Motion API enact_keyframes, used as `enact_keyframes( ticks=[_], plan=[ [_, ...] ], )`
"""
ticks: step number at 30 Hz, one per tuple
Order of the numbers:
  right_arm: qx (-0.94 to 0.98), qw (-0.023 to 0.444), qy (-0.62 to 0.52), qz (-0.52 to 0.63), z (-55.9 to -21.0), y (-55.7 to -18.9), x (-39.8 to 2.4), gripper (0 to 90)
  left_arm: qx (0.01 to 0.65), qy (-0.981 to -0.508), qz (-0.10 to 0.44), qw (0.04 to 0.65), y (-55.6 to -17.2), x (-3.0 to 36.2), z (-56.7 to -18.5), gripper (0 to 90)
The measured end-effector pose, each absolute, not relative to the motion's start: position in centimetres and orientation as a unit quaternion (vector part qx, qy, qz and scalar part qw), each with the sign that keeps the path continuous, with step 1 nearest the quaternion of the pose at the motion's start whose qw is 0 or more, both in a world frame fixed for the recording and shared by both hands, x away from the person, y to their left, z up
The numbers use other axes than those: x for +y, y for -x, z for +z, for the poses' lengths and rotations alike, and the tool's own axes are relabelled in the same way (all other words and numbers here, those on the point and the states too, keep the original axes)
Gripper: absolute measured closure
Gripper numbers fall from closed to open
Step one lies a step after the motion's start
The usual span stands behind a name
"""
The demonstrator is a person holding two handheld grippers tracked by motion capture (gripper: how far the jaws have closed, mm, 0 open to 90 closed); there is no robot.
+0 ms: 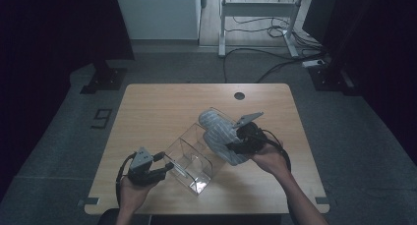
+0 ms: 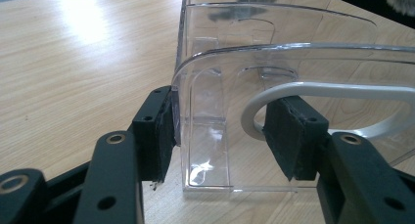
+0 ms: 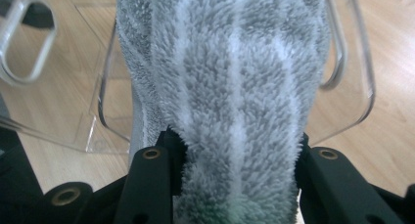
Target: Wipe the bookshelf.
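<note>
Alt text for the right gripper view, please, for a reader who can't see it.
The right gripper is clamped on a fluffy grey towel with pale stripes, which bulges up between its two black jaws. Behind the towel stands a clear plastic box with a cut-out handle, on a light wooden table.

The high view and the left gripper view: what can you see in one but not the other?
High view: the whole table, both hands, and the right tongs shut on a striped grey towel above the clear box. Left gripper view: up close, the left tongs with their pads on either side of the box's end wall, one pad through its handle hole. Both: the box, the wooden table, the left tongs.
</note>
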State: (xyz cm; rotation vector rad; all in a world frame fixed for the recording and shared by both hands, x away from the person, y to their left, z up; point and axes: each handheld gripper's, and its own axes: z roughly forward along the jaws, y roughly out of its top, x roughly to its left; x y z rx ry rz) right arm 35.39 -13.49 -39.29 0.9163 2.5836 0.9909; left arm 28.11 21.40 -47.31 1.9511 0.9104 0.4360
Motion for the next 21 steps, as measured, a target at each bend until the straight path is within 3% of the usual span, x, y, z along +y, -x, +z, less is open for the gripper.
enact_keyframes(
  ticks=[21],
  plan=[
    [0.880, 0.119, -0.287, 0.359, -32.8, -36.5, -9.8, 59.9, 0.367, -0.791, 0.171, 0.459, -28.2, 21.3, -47.4, 45.4]
  ],
)
